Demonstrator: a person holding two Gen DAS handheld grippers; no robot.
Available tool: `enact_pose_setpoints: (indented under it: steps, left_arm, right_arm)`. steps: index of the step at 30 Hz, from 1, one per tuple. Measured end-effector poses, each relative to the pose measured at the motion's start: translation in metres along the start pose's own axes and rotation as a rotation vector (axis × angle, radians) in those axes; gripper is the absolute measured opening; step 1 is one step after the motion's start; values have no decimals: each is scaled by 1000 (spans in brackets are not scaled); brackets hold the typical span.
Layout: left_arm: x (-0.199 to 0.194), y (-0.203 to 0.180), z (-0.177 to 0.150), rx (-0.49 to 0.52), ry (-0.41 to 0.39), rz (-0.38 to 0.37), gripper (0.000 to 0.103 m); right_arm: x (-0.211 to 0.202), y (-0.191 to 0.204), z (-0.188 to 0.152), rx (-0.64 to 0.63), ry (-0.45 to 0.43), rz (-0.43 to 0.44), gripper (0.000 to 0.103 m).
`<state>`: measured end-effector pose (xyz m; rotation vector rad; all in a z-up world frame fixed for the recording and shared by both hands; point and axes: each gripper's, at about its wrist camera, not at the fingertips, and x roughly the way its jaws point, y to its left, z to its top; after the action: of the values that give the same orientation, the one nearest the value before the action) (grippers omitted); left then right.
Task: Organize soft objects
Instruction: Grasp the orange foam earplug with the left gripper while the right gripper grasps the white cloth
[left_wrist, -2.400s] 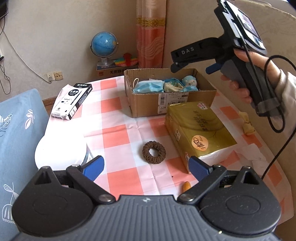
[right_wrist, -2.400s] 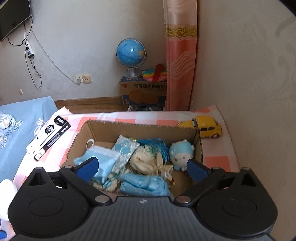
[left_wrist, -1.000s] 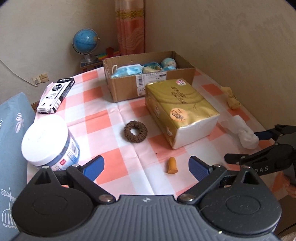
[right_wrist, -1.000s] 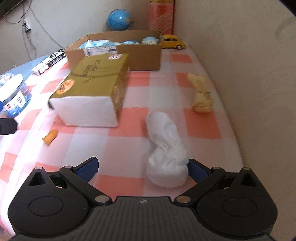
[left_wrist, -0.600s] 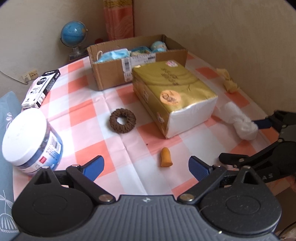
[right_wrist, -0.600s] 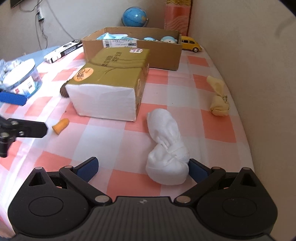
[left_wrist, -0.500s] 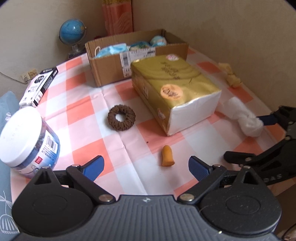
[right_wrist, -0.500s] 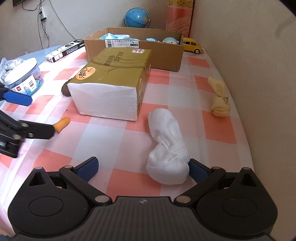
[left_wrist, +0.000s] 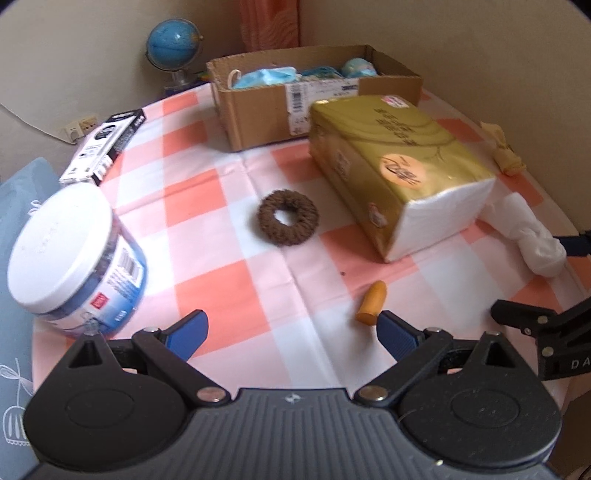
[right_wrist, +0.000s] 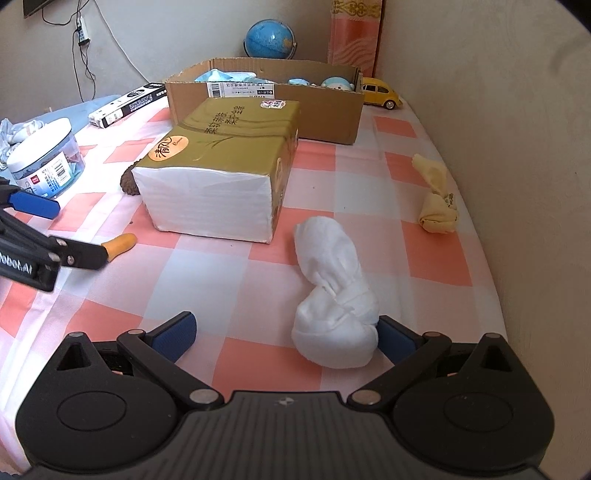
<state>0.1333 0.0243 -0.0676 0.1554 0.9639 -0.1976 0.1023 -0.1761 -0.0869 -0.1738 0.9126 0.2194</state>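
**Bystanders on the checked cloth**

A gold tissue pack (right_wrist: 221, 162) lies mid-surface (right_wrist: 207, 288), its white end facing the near edge. A white-lidded plastic jar (left_wrist: 70, 254) stands at the left edge, a black-and-white carton (left_wrist: 103, 147) beyond it. A yellow toy car (right_wrist: 382, 94) sits by the wall, and a blue globe (right_wrist: 269, 38) stands behind the surface.

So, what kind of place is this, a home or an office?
Most likely a room in a home: a table with a checked cloth against the wall, a globe and curtain behind it, a toy car.
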Motion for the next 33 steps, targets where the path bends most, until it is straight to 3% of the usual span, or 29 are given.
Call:
enact_pose_setpoints:
  steps: [4, 9, 15, 26, 33]
  left_arm:
    - [-5, 3, 4, 5, -16, 47, 98]
    - [-17, -4, 4, 15, -50, 7, 92]
    - [-18, -23, -1, 14, -13, -93, 59]
    - [-5, -38, 2, -23, 58, -254, 58]
    - [6, -40, 14, -23, 36, -244, 59]
  right_arm:
    - [0, 1, -1, 1, -6, -2, 103]
    - [-1, 1, -2, 2, -11, -2, 103]
    - [-1, 1, -3, 0, -18, 0, 103]
    - [-2, 0, -5, -5, -33, 5, 103]
    - [-3, 0, -8, -15, -44, 14, 103]
